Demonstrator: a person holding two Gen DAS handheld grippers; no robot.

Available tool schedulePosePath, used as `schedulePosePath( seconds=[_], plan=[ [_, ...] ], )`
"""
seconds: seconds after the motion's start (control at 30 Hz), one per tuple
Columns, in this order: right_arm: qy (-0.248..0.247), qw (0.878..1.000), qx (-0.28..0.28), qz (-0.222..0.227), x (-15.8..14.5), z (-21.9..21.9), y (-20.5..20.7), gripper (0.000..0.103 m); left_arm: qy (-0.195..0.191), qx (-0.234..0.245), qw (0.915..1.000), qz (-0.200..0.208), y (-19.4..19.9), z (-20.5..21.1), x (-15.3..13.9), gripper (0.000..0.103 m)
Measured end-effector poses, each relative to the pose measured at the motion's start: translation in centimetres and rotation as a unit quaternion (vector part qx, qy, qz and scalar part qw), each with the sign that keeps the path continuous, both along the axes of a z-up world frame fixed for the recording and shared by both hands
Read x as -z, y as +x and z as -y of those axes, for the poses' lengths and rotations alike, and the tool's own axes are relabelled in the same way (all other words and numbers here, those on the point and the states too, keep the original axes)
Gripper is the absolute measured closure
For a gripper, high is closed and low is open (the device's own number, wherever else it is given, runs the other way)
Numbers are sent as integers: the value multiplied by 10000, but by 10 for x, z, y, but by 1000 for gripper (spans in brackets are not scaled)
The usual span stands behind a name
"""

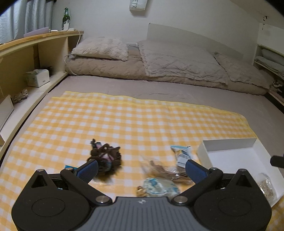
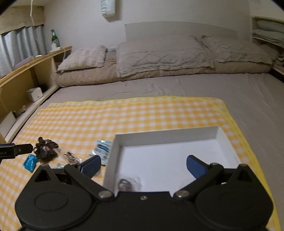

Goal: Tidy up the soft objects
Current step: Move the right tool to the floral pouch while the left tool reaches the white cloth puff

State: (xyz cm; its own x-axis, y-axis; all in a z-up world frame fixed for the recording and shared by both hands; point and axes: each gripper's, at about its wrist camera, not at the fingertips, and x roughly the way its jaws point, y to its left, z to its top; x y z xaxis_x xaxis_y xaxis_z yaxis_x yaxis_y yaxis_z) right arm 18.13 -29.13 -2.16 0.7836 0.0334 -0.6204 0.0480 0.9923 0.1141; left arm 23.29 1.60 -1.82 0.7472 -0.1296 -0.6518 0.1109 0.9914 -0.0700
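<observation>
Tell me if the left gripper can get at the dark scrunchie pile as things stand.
Probably yes. The left gripper is open, and the scrunchie pile lies bare on the checked cloth just past its left finger, off centre. Nothing covers it; a small shift left should line it up.

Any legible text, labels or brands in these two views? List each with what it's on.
Nothing reads in full.
Hanging wall item: large letters, upside down, cut off; unreadable.
Teal packet: white print, too small.
Blue-and-white pouch: print blurred.
Tissue box: small dark mark, too small.
Green bottle: label unreadable.
Left tongs: small logo mark, no words.
</observation>
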Motion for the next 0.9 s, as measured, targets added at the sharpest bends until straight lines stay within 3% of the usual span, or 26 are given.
schedulePosePath(
  seconds=[0.23,0.33,0.5,0.63,0.73,0.9],
  plan=[
    [24,9997,-252,12,-1,-32,19,0,263,43,9994,-221,-4,-22,14,0],
    [65,9993,-355,6,-1,-47,28,0,341,289,9981,-431,-8,-28,23,0],
    [133,9982,-567,-131,0,-77,43,0,535,681,9917,-948,-17,-31,43,0],
    [162,9973,-658,-277,4,-101,54,0,301,720,9857,-1492,-22,-37,63,2],
    [197,9963,-729,-406,8,-119,62,0,246,759,9808,-1777,-26,-38,77,9],
    [236,9933,-913,-667,20,-145,76,0,428,1070,9757,-1863,-31,-35,88,22]
  ],
)
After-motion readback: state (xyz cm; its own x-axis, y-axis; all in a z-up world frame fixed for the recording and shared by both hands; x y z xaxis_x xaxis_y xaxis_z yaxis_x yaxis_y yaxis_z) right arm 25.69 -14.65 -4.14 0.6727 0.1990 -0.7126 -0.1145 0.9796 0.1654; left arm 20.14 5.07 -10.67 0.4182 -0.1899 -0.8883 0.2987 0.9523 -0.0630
